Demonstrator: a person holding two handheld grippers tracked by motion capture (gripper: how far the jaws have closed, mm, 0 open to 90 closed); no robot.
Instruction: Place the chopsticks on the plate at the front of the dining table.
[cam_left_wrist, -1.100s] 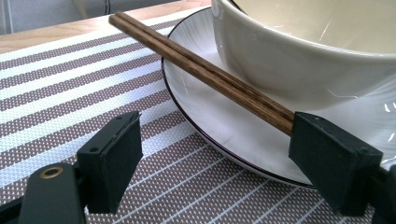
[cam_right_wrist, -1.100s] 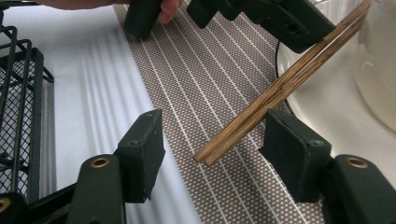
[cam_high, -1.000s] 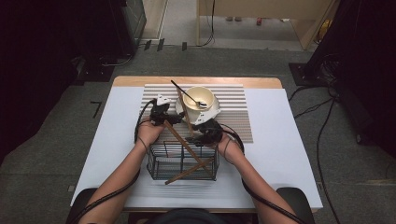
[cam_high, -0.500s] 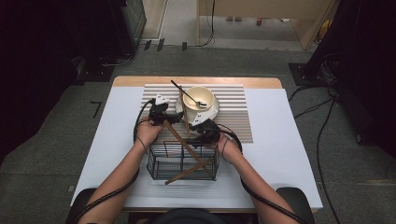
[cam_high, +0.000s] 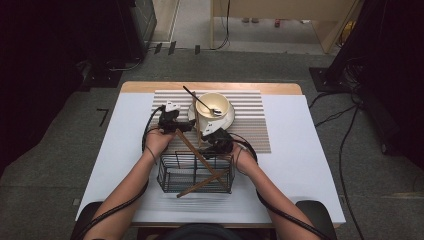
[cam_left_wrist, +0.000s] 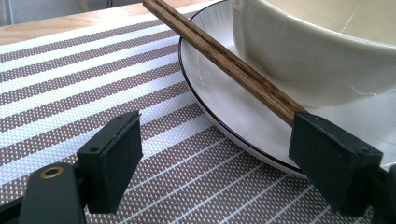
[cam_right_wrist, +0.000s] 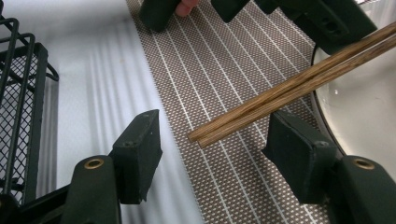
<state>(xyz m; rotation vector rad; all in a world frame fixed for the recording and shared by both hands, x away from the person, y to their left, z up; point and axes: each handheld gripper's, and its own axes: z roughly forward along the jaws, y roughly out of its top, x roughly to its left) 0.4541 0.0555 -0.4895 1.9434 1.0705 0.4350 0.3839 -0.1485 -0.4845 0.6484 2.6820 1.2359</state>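
High view: left gripper (cam_high: 186, 126) and right gripper (cam_high: 209, 148) sit close together between wire basket (cam_high: 196, 173) and saucer (cam_high: 226, 121) on striped placemat (cam_high: 250, 125); white tabletop (cam_high: 305, 165) free either side.
Left gripper view: fingers (cam_left_wrist: 114, 161) apart, chopsticks (cam_left_wrist: 224, 63) slanting over the saucer rim, touching the right finger's top.
Right gripper view: fingers (cam_right_wrist: 140, 149) open, chopstick ends (cam_right_wrist: 205, 136) between them, ungripped.

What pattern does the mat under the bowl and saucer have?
The mat is woven in brown and white stripes, seen best in the left gripper view.
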